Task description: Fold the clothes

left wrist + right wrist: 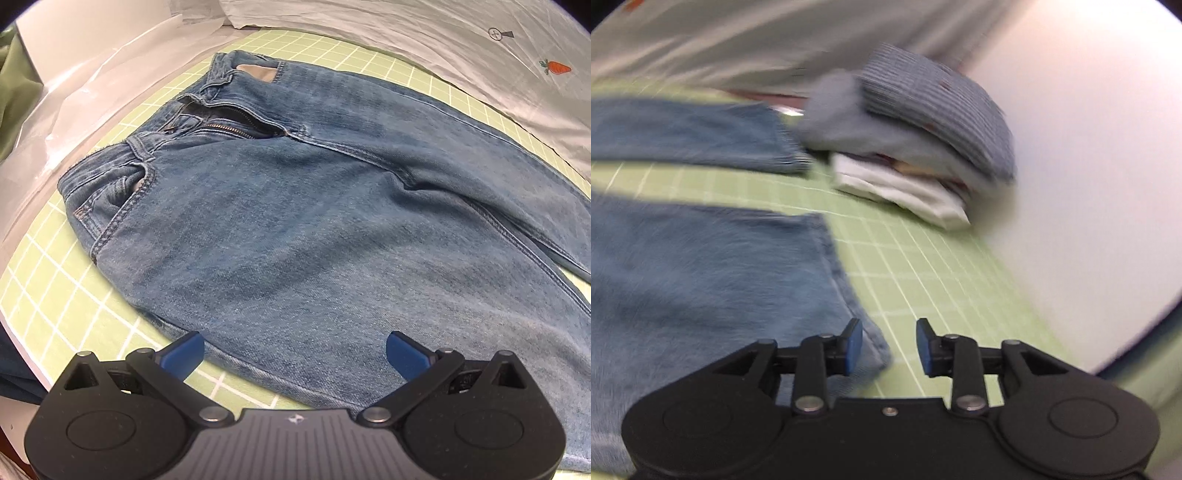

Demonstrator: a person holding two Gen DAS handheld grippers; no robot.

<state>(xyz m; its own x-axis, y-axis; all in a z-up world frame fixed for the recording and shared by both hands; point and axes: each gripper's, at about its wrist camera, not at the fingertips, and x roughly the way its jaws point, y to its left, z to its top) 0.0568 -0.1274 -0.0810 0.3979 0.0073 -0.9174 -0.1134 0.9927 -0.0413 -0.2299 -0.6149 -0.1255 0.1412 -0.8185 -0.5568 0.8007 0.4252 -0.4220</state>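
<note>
Blue jeans [295, 206] lie flat on a green grid mat [55, 295], waistband at the far left with the zipper undone. My left gripper [294, 356] hovers wide open over the near edge of one leg, nothing between its blue pads. In the right wrist view, which is motion-blurred, the two leg ends of the jeans [701, 266] lie on the mat [923, 266]. My right gripper [889, 345] is open just past the near leg's hem corner, holding nothing.
A stack of folded clothes [916, 147], grey-blue knit on top and white below, sits at the mat's far right beside a white surface [1089, 166]. White cloth with a carrot print [480, 55] lies behind the jeans. Clear plastic sheet [92, 92] at left.
</note>
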